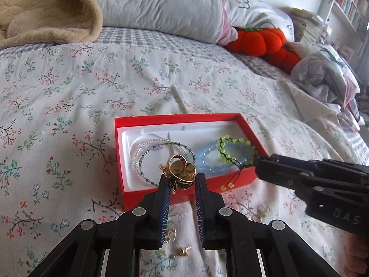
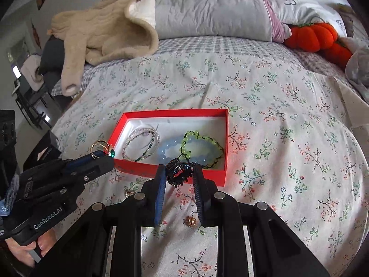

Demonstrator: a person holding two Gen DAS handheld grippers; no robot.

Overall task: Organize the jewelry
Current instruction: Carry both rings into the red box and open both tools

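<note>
A red box with a white lining lies on the flowered bedspread; it also shows in the right wrist view. It holds clear bead bracelets, a blue bead bracelet and a green bead bracelet. My left gripper is shut on a gold ring piece, just above the box's near edge. My right gripper is shut on a small black ornament at the box's near right corner. The right gripper also shows in the left wrist view.
Small gold earrings lie on the bedspread below my left gripper; another one lies below my right gripper. Grey pillows, a beige blanket and an orange pumpkin plush lie at the head of the bed.
</note>
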